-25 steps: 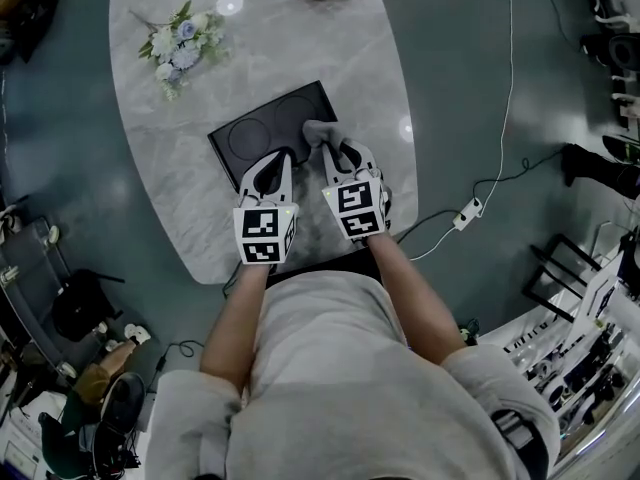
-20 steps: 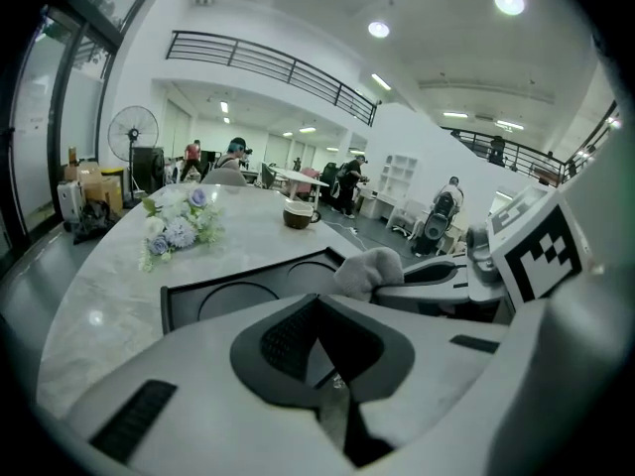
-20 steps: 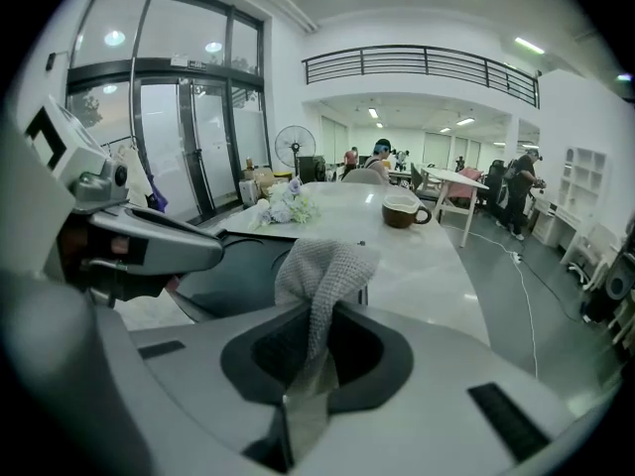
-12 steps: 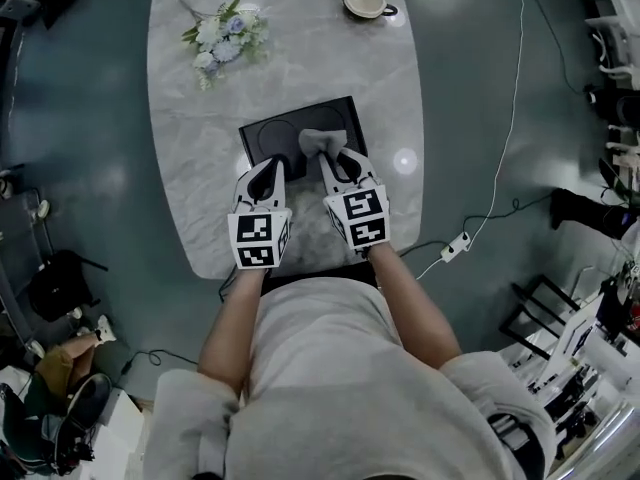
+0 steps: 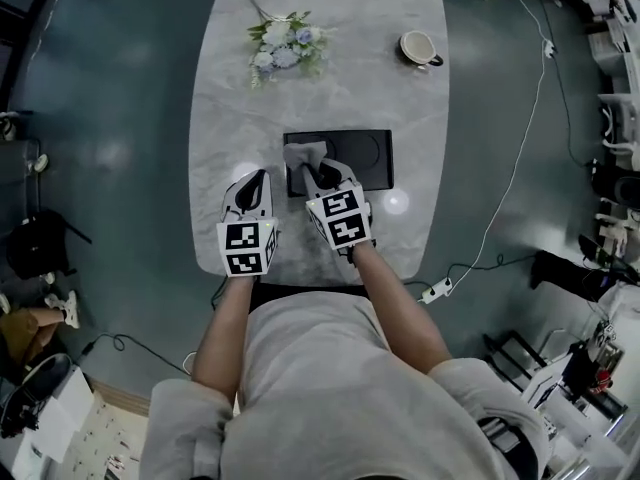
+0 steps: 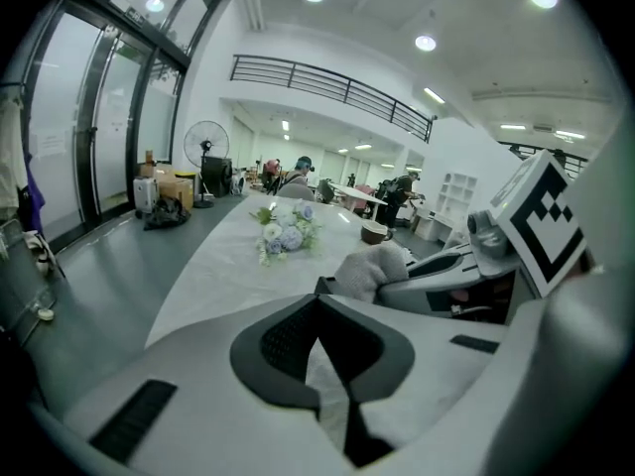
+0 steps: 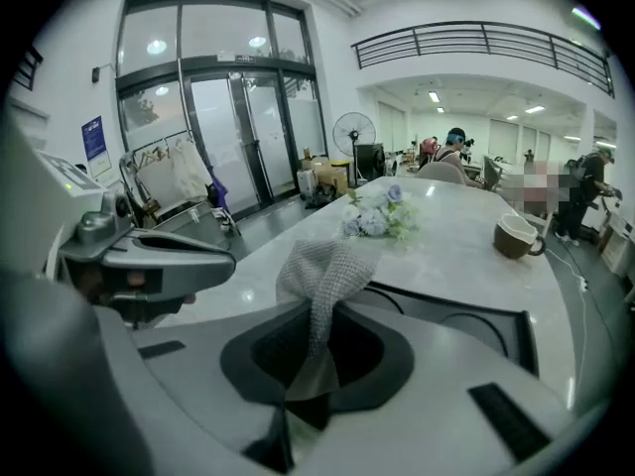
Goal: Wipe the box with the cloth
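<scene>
**Here, the cloth sits on the box's 9 o'clock end**

The grey marble-look desk (image 5: 320, 88) runs lengthwise from 12 to 6 o'clock in the head view. At its middle lies the flat black box (image 5: 365, 158). Its long axis crosses the desk from 9 to 3 o'clock, and two ring outlines show on its top face. The right claw (image 5: 318, 173) comes in from 6 o'clock and is clamped on the grey mesh cloth (image 5: 303, 154), which bunches up on the box's 9 o'clock end. The left claw (image 5: 255, 179) is just beside the box at its 9 o'clock side, jaws closed together with nothing between them. Black-and-white square markers cover the cube (image 5: 345, 218) on each gripper. Flowers (image 5: 283, 46) lie toward 11 o'clock and a cup (image 5: 418, 48) toward 1 o'clock.
</scene>
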`<action>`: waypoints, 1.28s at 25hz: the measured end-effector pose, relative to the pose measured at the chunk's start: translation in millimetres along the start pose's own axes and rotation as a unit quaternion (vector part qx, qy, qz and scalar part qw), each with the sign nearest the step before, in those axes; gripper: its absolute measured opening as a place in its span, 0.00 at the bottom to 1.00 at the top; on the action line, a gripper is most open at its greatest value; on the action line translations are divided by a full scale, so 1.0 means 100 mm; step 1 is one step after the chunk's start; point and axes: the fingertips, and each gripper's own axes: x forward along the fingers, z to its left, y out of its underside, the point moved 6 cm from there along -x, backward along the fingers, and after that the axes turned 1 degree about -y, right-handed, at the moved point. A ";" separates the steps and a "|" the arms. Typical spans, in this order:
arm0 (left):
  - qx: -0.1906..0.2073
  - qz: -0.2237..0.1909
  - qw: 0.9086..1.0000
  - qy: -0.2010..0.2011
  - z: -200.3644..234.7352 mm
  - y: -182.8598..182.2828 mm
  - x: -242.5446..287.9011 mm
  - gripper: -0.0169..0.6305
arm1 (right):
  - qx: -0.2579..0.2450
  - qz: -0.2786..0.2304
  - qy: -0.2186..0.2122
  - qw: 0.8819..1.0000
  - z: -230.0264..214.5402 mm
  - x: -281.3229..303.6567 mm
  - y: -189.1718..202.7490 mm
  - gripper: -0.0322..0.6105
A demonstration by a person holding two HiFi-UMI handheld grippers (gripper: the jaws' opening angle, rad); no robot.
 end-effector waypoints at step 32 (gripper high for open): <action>0.001 0.039 0.998 0.039 -0.13 0.07 0.28 0.06 | -0.165 0.086 0.020 0.982 -0.02 0.14 0.13 0.12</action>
